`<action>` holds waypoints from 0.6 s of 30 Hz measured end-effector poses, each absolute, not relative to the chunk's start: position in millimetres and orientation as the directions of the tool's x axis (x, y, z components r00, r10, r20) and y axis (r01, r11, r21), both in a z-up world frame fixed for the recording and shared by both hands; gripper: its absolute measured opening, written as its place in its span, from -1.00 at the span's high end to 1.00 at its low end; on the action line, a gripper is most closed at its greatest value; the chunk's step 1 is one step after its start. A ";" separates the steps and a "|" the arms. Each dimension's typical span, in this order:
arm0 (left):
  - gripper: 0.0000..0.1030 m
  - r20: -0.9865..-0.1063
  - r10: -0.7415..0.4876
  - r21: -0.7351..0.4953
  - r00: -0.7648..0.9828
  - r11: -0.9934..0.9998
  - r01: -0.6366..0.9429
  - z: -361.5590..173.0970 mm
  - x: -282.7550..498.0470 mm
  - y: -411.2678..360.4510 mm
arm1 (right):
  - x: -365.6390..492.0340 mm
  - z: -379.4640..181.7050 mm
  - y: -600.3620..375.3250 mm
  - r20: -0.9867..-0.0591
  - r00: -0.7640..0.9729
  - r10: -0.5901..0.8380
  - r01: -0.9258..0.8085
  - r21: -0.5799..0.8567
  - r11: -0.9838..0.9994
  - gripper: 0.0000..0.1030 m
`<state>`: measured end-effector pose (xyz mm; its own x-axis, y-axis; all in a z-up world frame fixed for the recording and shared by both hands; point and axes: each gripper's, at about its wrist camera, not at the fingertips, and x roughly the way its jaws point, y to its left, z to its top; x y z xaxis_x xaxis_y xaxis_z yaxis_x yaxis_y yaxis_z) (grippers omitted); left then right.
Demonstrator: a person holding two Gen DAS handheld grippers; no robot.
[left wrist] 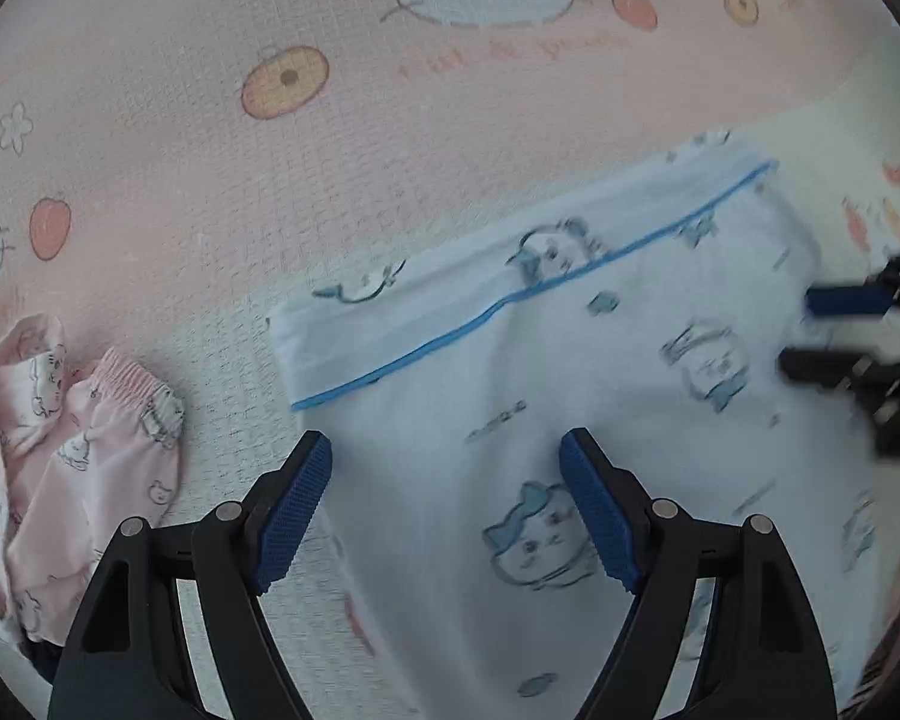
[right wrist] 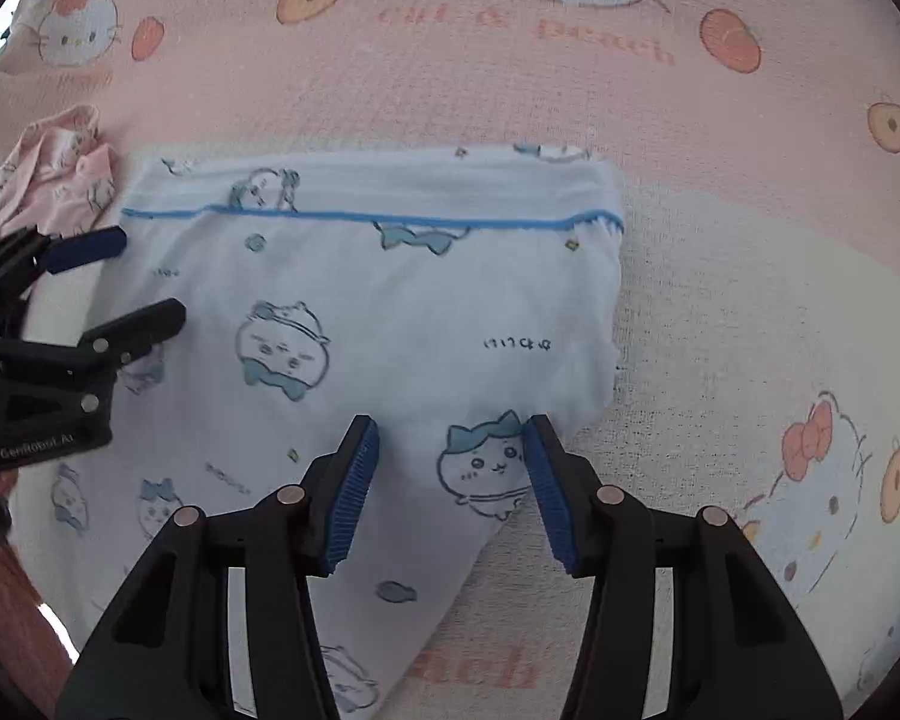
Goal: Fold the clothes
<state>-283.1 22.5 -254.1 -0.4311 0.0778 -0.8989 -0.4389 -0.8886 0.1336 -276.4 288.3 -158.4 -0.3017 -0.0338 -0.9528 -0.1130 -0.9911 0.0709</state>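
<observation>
A pale blue garment printed with cartoon animals and edged with blue piping lies partly folded on the bed. In the left wrist view my left gripper hangs open just above the garment's left side, with no cloth pinched between its blue pads. In the right wrist view my right gripper is open too, over the lower right part of the garment, its pads either side of a printed cat face. Each gripper shows in the other's view: the right gripper at the garment's right edge, the left gripper at its left edge.
A pink and cream bedsheet with cat and fruit prints covers the surface. A crumpled pink garment lies to the left of the blue one and also shows in the right wrist view as the pink garment.
</observation>
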 end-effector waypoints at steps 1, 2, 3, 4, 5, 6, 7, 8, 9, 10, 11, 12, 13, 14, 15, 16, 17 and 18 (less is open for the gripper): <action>-0.72 -0.898 0.056 0.156 -0.436 -0.886 -0.436 -253.0 -282.3 11.9 | -274.0 -158.1 299.3 -0.953 -0.302 -0.031 -0.138 0.076 -0.988 0.19; -0.75 -0.897 0.034 0.178 -0.440 -0.885 -0.431 -251.4 -281.7 0.8 | -271.6 -157.9 310.3 -0.953 -0.303 -0.027 -0.163 0.080 -0.983 0.19; -0.75 -0.896 0.011 0.200 -0.444 -0.883 -0.425 -249.8 -281.1 -10.4 | -269.1 -157.3 320.8 -0.953 -0.304 -0.019 -0.187 0.079 -0.979 0.17; -0.75 -0.895 0.010 0.190 -0.447 -0.896 -0.401 -245.3 -283.3 -18.3 | -265.3 -154.4 328.4 -0.951 -0.308 0.033 -0.202 0.032 -0.979 0.14; -0.75 -0.890 0.031 0.163 -0.454 -0.909 -0.383 -239.0 -285.3 -21.3 | -261.9 -151.4 334.9 -0.947 -0.313 0.075 -0.214 -0.007 -0.977 0.13; -0.75 -0.882 0.064 0.130 -0.468 -0.919 -0.372 -232.2 -287.0 -20.2 | -261.1 -147.4 334.2 -0.943 -0.328 0.052 -0.205 0.018 -0.979 0.13; -0.75 -0.876 0.110 0.085 -0.470 -0.924 -0.374 -227.8 -289.2 -13.7 | -260.6 -143.4 332.6 -0.938 -0.344 0.028 -0.195 0.042 -0.980 0.13; -0.75 -0.869 0.156 0.037 -0.470 -0.925 -0.377 -223.7 -291.4 -6.6 | -262.0 -140.5 323.7 -0.933 -0.360 0.004 -0.174 0.063 -0.983 0.13; -0.75 -0.867 0.170 0.032 -0.468 -0.919 -0.392 -224.9 -292.4 6.6 | -264.5 -141.4 309.8 -0.932 -0.361 -0.012 -0.144 0.068 -0.987 0.13; -0.75 -0.866 0.179 0.032 -0.466 -0.912 -0.408 -226.8 -293.3 20.5 | -267.1 -142.2 296.0 -0.932 -0.362 -0.027 -0.114 0.073 -0.991 0.13; -0.75 -0.866 0.188 0.032 -0.464 -0.905 -0.425 -228.7 -294.3 34.5 | -269.5 -144.1 283.1 -0.932 -0.361 -0.041 -0.087 0.078 -0.993 0.14; -0.75 -0.874 0.164 0.062 -0.457 -0.896 -0.441 -236.2 -291.6 47.7 | -270.6 -153.2 277.2 -0.937 -0.347 -0.045 -0.082 0.077 -0.994 0.14; -0.75 -0.883 0.136 0.096 -0.449 -0.884 -0.457 -244.5 -288.3 60.7 | -271.7 -162.4 271.4 -0.942 -0.333 -0.048 -0.076 0.077 -0.994 0.14; -0.75 -0.897 0.090 0.135 -0.432 -0.875 -0.464 -255.2 -286.5 65.7 | -272.1 -170.3 266.6 -0.945 -0.322 -0.049 -0.072 0.076 -0.995 0.13; -0.75 -0.889 0.098 0.135 -0.448 -0.878 -0.460 -254.5 -281.8 62.4 | -267.4 -168.1 269.5 -0.941 -0.338 -0.032 -0.083 0.064 -0.994 0.16; -0.75 -0.890 0.075 0.157 -0.450 -0.876 -0.456 -253.3 -276.7 53.9 | -262.5 -165.8 273.0 -0.936 -0.352 -0.013 -0.098 0.051 -0.994 0.16; -0.75 -0.892 0.046 0.183 -0.449 -0.873 -0.453 -252.3 -271.5 44.8 | -255.3 -163.2 281.2 -0.937 -0.347 0.028 -0.133 0.020 -0.991 0.16; -0.75 -0.894 0.017 0.208 -0.448 -0.869 -0.449 -251.2 -266.3 35.7 | -247.8 -160.8 289.6 -0.937 -0.342 0.069 -0.167 -0.012 -0.986 0.16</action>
<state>-266.3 35.7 -251.2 -0.4478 0.0172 -0.8940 -0.4491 -0.8689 0.2082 -247.8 289.6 -160.8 -0.3416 0.0691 -0.9373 -0.1671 -0.9859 -0.0118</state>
